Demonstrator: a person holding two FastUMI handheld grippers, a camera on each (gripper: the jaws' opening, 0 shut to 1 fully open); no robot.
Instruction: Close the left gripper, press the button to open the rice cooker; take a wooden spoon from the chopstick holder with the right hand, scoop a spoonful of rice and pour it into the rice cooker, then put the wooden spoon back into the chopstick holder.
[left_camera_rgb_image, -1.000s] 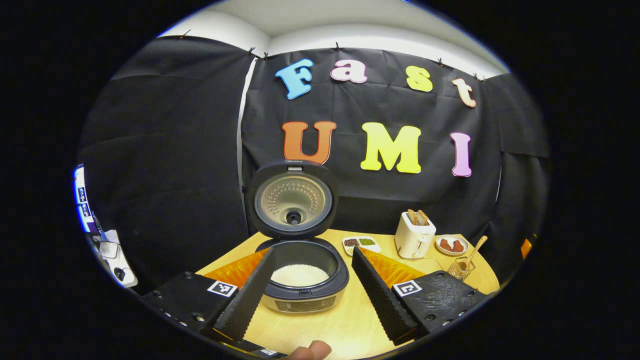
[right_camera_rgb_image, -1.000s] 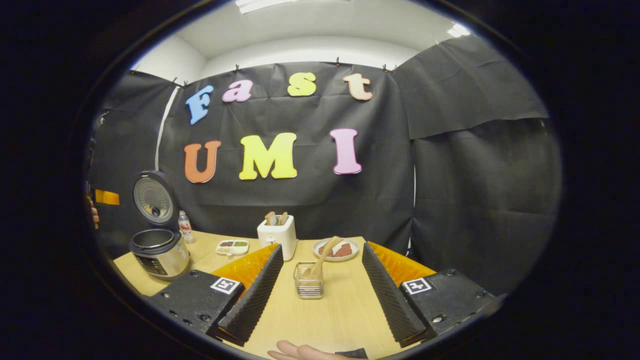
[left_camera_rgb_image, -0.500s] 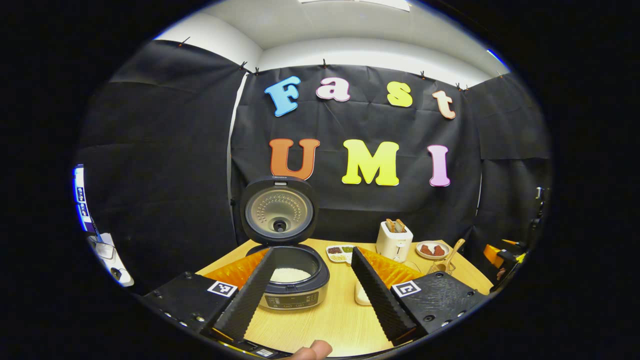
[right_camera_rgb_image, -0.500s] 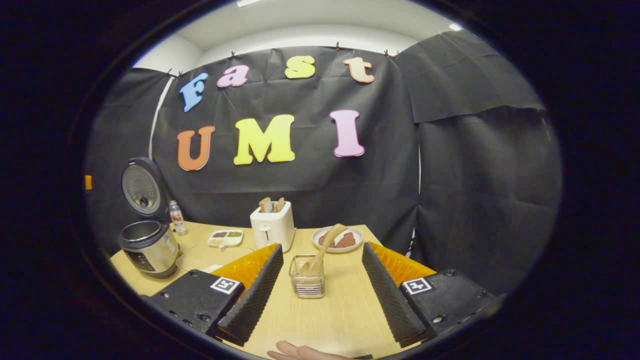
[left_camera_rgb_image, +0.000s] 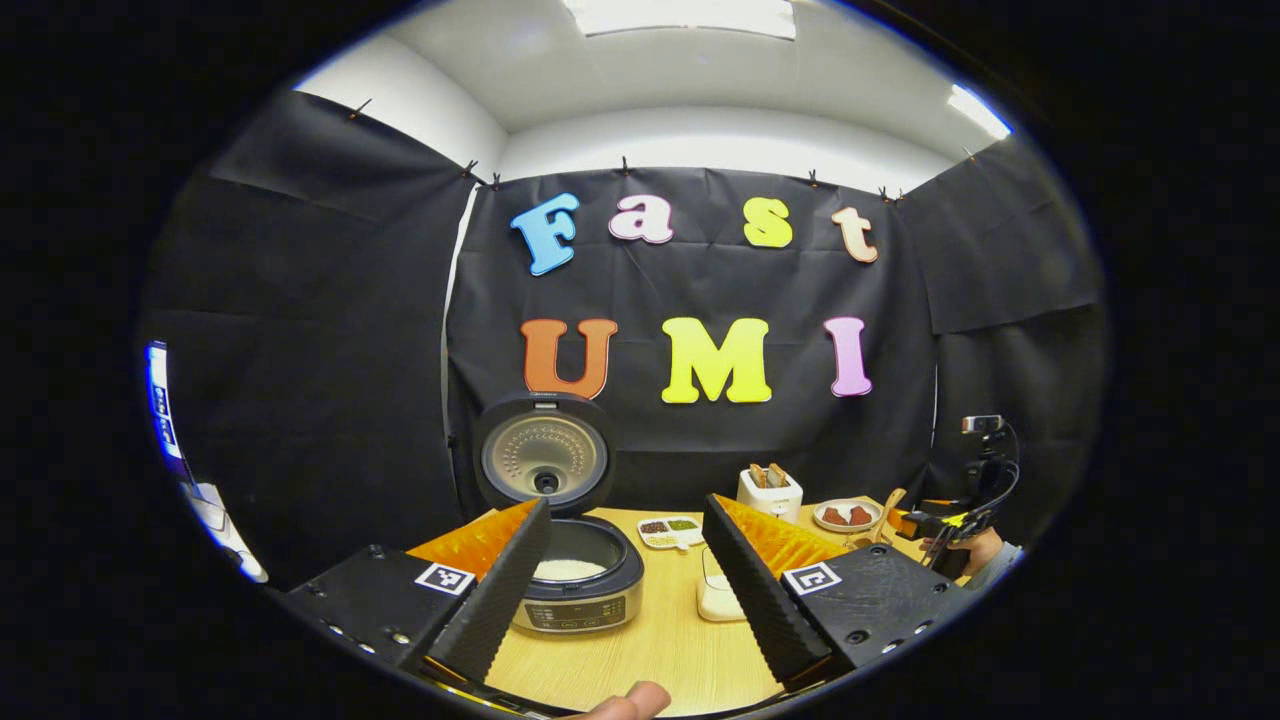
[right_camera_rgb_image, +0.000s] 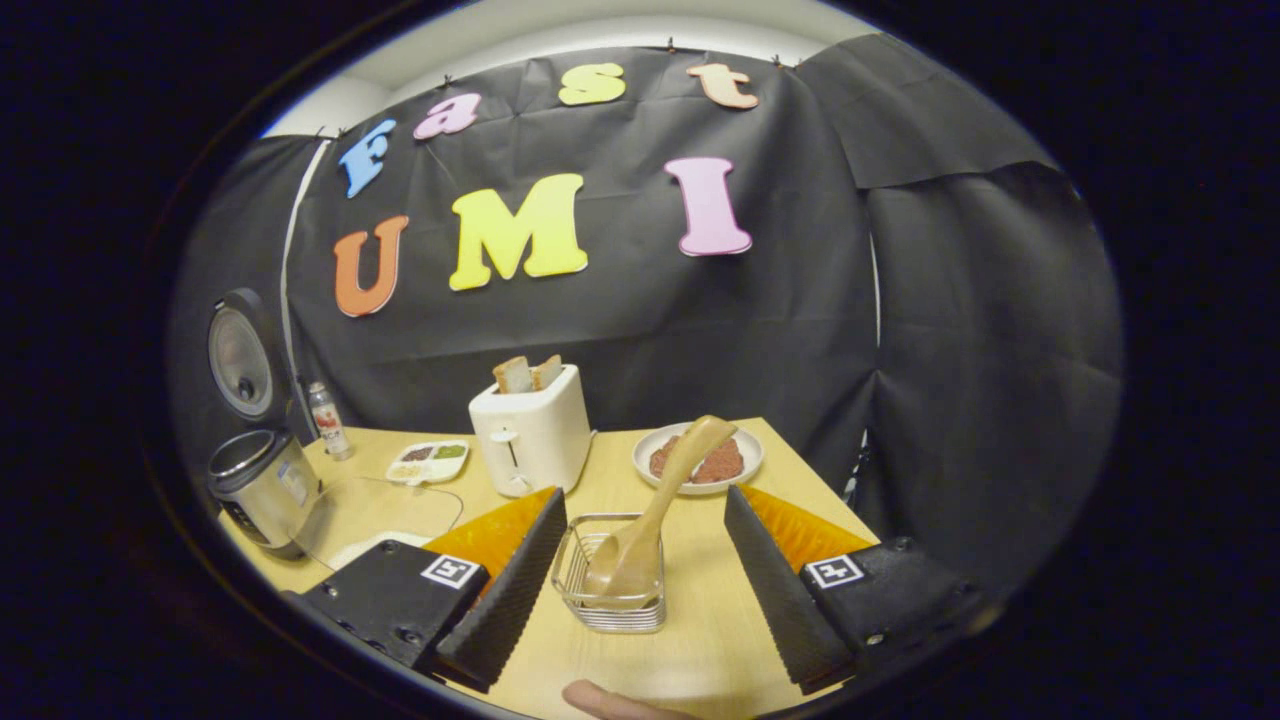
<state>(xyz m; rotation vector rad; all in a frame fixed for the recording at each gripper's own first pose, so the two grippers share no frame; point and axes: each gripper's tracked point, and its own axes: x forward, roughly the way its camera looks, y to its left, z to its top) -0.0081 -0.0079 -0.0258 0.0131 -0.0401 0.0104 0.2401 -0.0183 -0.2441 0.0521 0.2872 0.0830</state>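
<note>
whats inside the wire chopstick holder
A wooden spoon stands in the chopstick holder, bowl end down, its handle leaning up and out over the rim toward the plate. The spoon's bowl covers the holder's bottom, so anything beneath it cannot be seen.

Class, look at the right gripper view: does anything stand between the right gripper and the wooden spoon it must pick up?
Nothing visible does. The right gripper is open, and the wooden spoon stands tilted in the wire chopstick holder directly ahead, between its fingers. The toaster and the plate lie beyond the spoon, out of the path.
</note>
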